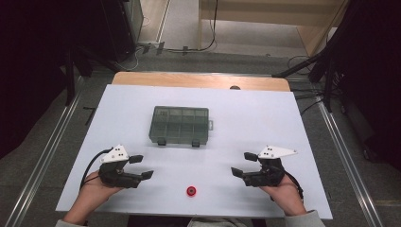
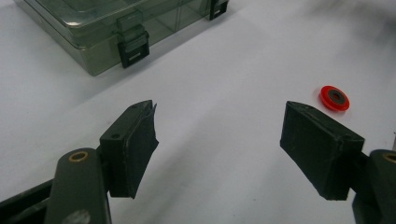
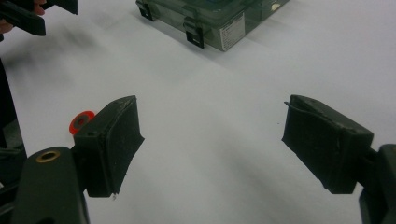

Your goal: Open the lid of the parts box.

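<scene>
Both tongs, left [image 1: 144, 166] and right [image 1: 241, 164], gaping, empty; risked skidding flat red ring [image 1: 191, 191] (thin, low) off worktop [image 1: 265, 113] edge.

ring [image 1: 191, 191] before box [image 1: 180, 125], on table [image 1: 265, 113]

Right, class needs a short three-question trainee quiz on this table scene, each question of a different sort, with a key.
1. True or false: the lid of the compartment box is shut.
2. The small red ring lies: A) inside the box, B) on the white table between the two grippers, C) held in jaws.
3. How do the jaws of the left gripper and the right gripper stand?

Key: 1 true, both front latches look down. 2 B, near the table's front edge. 3 Both stand open, holding nothing.
</scene>
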Demonstrator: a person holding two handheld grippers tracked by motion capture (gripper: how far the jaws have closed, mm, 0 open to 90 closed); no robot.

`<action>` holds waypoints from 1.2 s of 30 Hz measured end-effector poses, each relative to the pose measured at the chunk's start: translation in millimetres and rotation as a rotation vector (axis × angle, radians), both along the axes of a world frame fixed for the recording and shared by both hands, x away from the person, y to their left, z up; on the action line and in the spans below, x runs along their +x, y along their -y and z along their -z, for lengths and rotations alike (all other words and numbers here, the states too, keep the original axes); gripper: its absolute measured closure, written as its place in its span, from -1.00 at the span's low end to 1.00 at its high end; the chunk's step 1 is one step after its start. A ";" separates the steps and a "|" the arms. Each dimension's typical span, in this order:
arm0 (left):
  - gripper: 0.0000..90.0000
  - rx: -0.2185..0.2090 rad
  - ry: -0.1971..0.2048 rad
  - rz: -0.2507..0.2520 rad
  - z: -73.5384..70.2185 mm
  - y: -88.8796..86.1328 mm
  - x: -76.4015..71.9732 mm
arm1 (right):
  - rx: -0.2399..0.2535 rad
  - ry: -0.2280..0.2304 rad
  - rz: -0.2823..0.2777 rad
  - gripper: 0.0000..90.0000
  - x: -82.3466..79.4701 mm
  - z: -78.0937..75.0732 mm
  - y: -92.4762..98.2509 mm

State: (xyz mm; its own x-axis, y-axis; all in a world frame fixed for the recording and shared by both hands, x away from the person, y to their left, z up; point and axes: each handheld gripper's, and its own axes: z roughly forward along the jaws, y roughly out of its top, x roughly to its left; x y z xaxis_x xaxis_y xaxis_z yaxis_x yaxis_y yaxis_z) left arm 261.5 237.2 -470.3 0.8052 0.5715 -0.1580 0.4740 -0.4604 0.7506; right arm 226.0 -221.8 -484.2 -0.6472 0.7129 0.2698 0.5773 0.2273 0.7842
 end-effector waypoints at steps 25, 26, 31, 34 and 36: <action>-0.41 -0.027 -0.047 0.010 -1.3 -0.1 2.7 | -0.002 -0.025 -0.008 -0.58 1.3 1.5 1.4; -0.41 -0.025 -0.046 0.010 -1.3 -0.1 2.6 | -0.005 -0.025 -0.011 -0.58 1.4 1.6 1.4; -0.41 -0.028 -0.045 0.008 -1.4 -0.3 2.8 | 0.001 -0.026 -0.022 -0.58 1.6 1.8 0.8; -0.41 -0.026 -0.042 0.008 -1.7 -0.4 2.9 | 0.007 -0.033 -0.020 -0.59 1.8 1.3 1.2; -0.41 -0.029 -0.044 0.007 -1.9 -0.8 3.1 | 0.014 -0.036 -0.018 -0.58 1.9 1.3 1.6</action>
State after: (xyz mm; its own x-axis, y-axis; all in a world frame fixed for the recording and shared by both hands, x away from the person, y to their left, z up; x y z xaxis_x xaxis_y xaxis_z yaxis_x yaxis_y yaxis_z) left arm 264.6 238.0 -468.4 0.8009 0.5608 -0.2098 0.5040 -0.4422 0.7419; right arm 228.0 -223.4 -485.5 -0.6494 0.6974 0.3033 0.6015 0.2270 0.7659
